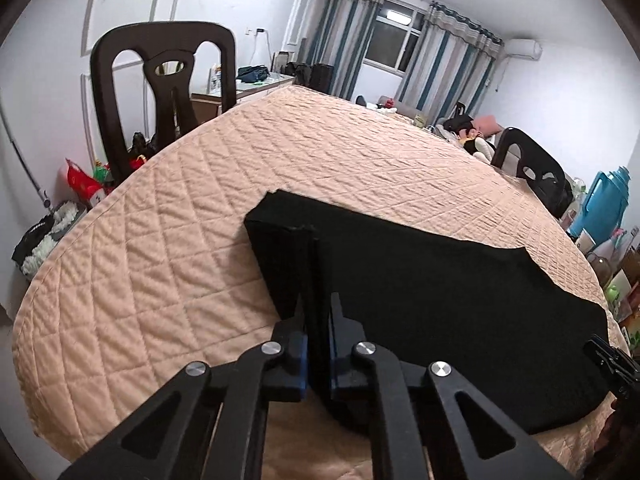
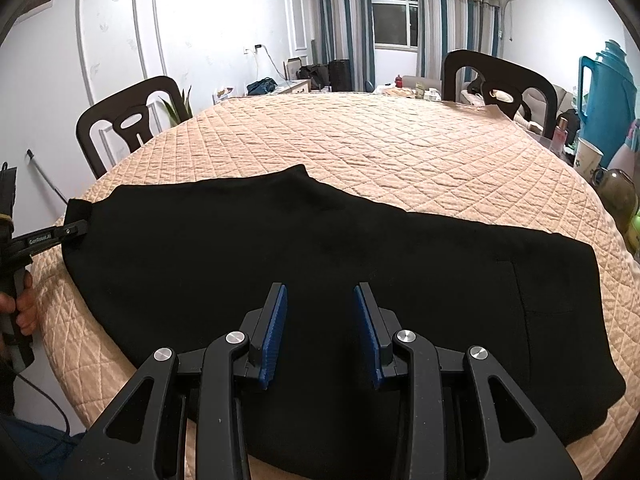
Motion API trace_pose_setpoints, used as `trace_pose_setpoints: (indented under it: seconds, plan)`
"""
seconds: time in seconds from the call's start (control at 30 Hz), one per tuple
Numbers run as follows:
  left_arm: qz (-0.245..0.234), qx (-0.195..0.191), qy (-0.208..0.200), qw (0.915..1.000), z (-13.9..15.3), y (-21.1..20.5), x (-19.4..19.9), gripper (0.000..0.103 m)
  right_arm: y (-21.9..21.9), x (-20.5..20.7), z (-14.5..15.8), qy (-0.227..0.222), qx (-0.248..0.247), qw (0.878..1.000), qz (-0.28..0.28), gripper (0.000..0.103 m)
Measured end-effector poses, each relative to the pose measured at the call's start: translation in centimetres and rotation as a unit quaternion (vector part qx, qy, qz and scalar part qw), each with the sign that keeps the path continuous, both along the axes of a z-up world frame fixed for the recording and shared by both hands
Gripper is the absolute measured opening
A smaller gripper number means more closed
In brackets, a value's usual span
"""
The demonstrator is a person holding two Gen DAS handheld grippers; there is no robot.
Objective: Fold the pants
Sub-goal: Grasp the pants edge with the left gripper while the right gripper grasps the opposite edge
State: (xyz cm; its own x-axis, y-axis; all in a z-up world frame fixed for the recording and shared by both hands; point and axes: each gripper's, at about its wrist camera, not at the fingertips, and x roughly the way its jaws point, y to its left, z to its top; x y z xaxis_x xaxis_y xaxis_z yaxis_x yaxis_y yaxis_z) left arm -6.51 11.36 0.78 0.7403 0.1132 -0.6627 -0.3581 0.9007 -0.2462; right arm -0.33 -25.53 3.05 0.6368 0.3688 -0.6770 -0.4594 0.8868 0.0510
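Observation:
Black pants lie spread across a round table under a peach quilted cover. My left gripper is shut on the pants' narrow left end, and that corner stands raised off the cover in a fold. The right wrist view shows this gripper pinching the cloth at the table's left edge, with a hand on its handle. My right gripper hovers open over the near middle of the pants, nothing between its blue pads. Its tip shows by the pants' wide end.
Dark chairs stand at the table's left and far right. A teal thermos, a paper cup and bottles crowd the right edge. Behind the pants lies bare quilted cover.

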Motion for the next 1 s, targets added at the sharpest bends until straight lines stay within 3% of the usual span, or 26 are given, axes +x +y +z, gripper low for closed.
trace_pose_setpoints:
  seconds: [0.17, 0.33, 0.5, 0.73, 1.0]
  plan:
    - [-0.017, -0.011, -0.003, 0.9998, 0.5, -0.8, 0.8, 0.008, -0.4, -0.2, 0.0, -0.001, 0.005, 1.0, -0.004, 0.036]
    - [-0.042, -0.061, -0.028, 0.9968, 1.6, -1.0, 1.6, 0.008, -0.9, -0.2, 0.1, -0.002, 0.011, 1.0, -0.012, 0.036]
    - [-0.11, -0.078, -0.067, 0.9886, 4.0, -3.9, 3.2, 0.007, -1.3, -0.4, 0.4, -0.005, 0.022, 1.0, -0.02, 0.036]
    - [-0.244, -0.095, -0.066, 0.9629, 4.1, -12.3, 5.8, 0.007, -2.9, -0.8, 0.8, -0.003, 0.044, 0.998, -0.039, 0.036]
    - [-0.359, -0.13, 0.012, 0.9243, 0.4, -19.3, 6.1, 0.007, -5.3, -1.1, 0.2, 0.036, 0.102, 0.993, -0.054, 0.036]
